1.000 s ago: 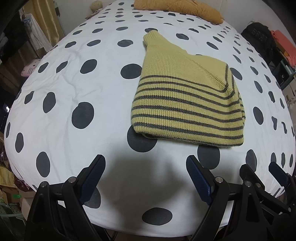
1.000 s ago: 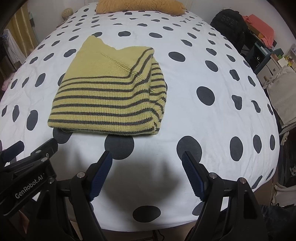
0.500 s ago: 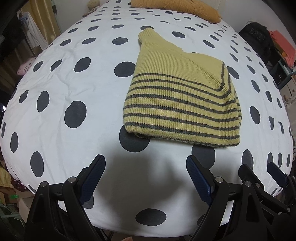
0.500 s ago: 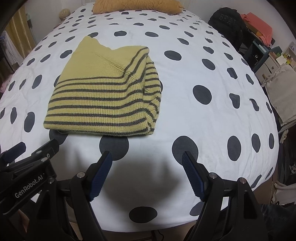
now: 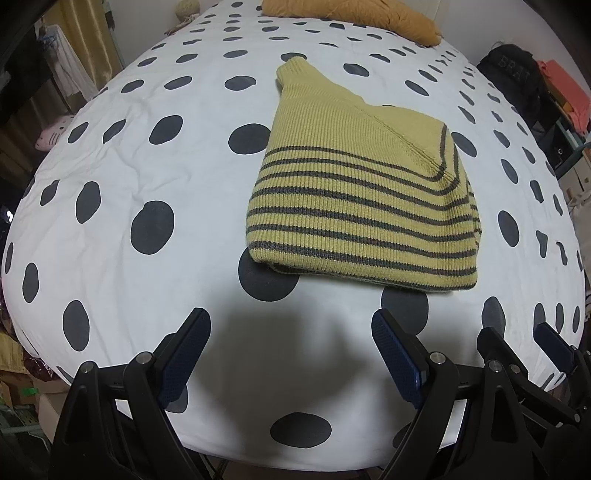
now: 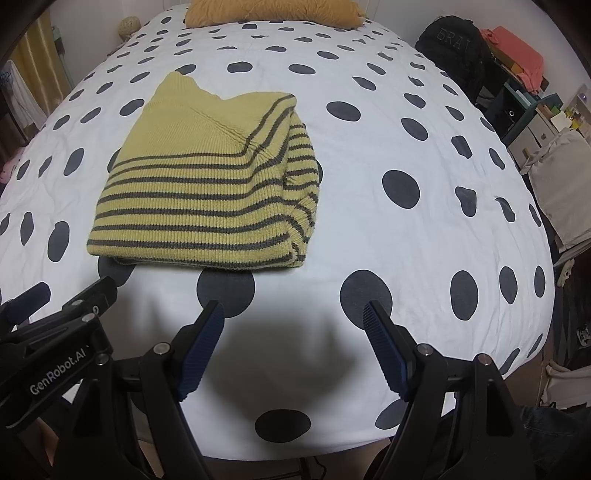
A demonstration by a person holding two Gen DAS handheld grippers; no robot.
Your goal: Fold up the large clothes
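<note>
- Left gripper (image 5: 291, 325), black frame with blue ribbed pads, is seen spread wide with nothing between the fingers; it is held above the near edge of the bed, apart from the garment.
- Right gripper (image 6: 293, 319), same black-and-blue build, is likewise spread wide and holds nothing; it is seen above the near edge of the bed.
- The two grippers are held side by side: the right one is visible at the lower right of the left wrist view, the left one at the lower left of the right wrist view.
- A dark shadow is cast on the sheet just ahead of each gripper.
- Folded yellow knit sweater with dark grey stripes (image 5: 364, 199) (image 6: 210, 192) is laid flat on the bed beyond both grippers, touched by neither; the striped folded edge is turned toward the cameras, the plain yellow part away.
- White bedsheet with large black polka dots (image 5: 122, 177) (image 6: 424, 236) is spread under the sweater; slight creases are seen at its left side.
- Mustard-orange fuzzy pillow (image 5: 354, 14) (image 6: 273, 13) is seen at the far end of the bed.
- Black backpack (image 5: 513, 79) (image 6: 452, 48) is seen beside the bed, far right.
</note>
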